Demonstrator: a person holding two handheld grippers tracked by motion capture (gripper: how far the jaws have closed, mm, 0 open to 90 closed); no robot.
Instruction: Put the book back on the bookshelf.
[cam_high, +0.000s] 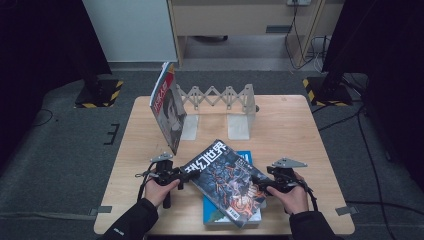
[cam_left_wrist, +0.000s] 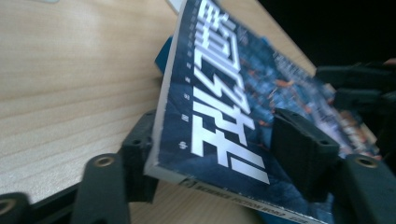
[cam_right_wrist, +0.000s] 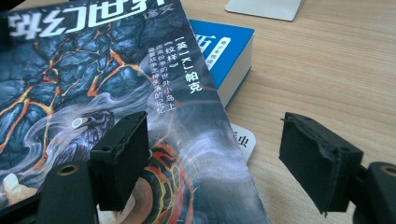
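High view: the dark science-fiction magazine (cam_high: 223, 181) lies slanted across a blue book (cam_high: 243, 159) near the counter's (cam_high: 290, 120) front edge, with the left tongs (cam_high: 184, 176) at its left corner and the right tongs (cam_high: 259, 184) at its right side. The person's hands hold both tools from the front edge.

Left gripper view shows the left tongs clamped on the magazine (cam_left_wrist: 219, 112): one jaw sits under the spine corner and the other presses on the cover, and that corner is tilted up off the wood. Bare counter (cam_left_wrist: 70, 79) stretches away beside the spine.

Right gripper view shows the right tongs (cam_right_wrist: 224, 161) spread apart: one jaw stands over the magazine's cover (cam_right_wrist: 116, 84), the other over bare wood, with the magazine's right edge running between them. Whether either jaw touches the paper I cannot tell. The blue book (cam_right_wrist: 222, 46) pokes out past that edge, and a small white label (cam_right_wrist: 243, 140) peeks from under the cover.

Farther back, a red-topped magazine (cam_high: 167, 107) leans upright against an expandable metal book rack (cam_high: 220, 107). The rack's middle slots stand open, and the counter is bare between the rack and the dark magazine, and along the right side.
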